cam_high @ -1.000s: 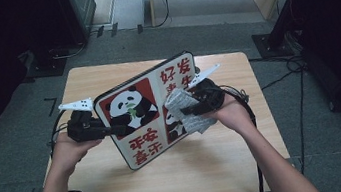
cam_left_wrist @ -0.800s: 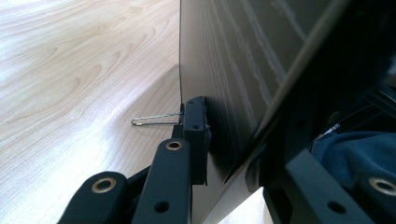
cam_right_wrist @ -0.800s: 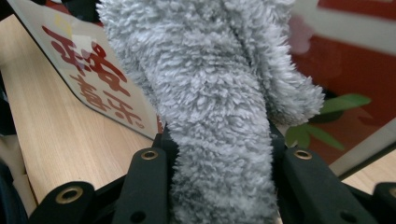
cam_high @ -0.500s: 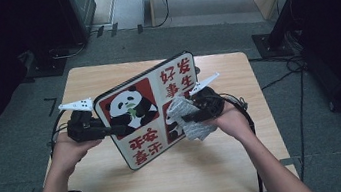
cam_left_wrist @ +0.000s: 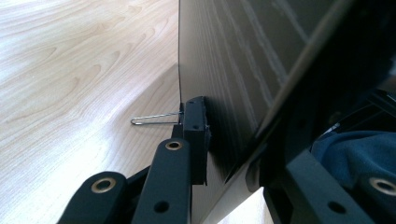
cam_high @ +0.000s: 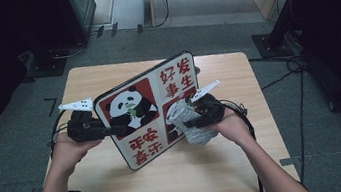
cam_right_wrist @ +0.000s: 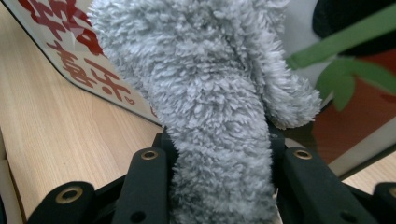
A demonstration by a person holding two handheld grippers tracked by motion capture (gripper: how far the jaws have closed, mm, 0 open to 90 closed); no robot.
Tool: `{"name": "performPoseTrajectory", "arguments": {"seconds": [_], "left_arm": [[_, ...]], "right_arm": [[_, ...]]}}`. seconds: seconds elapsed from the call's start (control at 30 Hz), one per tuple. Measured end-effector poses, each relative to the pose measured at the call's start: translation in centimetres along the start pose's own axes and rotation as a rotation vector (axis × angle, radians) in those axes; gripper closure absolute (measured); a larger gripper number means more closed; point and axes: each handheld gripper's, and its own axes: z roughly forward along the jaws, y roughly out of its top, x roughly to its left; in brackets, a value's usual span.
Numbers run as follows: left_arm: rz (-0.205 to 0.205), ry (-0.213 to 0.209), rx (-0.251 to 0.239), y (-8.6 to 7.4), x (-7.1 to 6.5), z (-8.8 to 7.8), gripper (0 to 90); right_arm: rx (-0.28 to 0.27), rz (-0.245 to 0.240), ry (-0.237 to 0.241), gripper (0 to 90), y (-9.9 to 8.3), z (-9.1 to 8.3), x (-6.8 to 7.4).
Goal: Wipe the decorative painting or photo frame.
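At the centre of the high view, a panda sign board (cam_high: 148, 110) stands tilted on its lower edge on the wooden table (cam_high: 203, 167). The left gripper (cam_high: 113, 131), at centre left, is clenched on the board's left edge. The right gripper (cam_high: 189, 118), just right of centre, grasps a fluffy grey cloth (cam_high: 187, 123) pressed against the board's face, over its lower right red panel.

One panda sign board (cam_high: 148, 112) stands on one wooden tabletop (cam_high: 189, 169), along with one fluffy grey cloth (cam_high: 188, 123), one small wire clip (cam_left_wrist: 152, 119), and two claws, the left claw (cam_high: 113, 131) and the right claw (cam_high: 193, 118).
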Motion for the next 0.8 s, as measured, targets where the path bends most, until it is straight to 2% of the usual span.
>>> {"name": "performPoseTrajectory", "arguments": {"seconds": [0.2, 0.3, 0.4, 0.8], "left_arm": [[0.001, 0.001, 0.001, 0.0, 0.0, 0.0, 76.7], [0.002, 0.000, 0.001, 0.0, 0.0, 0.0, 76.6], [0.003, -0.001, 0.001, 0.0, 0.0, 0.0, 76.6], [0.000, -0.001, 0.000, 0.0, -0.1, 0.0, 76.5]], "right_arm": [[0.028, 0.016, -0.002, 65.8, -0.9, 0.7, -0.2], [0.024, 0.005, -0.007, 65.8, -1.3, 1.1, -0.3], [0.031, 0.028, 0.001, 65.8, -1.8, 1.5, -0.3], [0.076, 0.050, 0.021, 65.9, -3.6, 3.3, -0.6]]}}
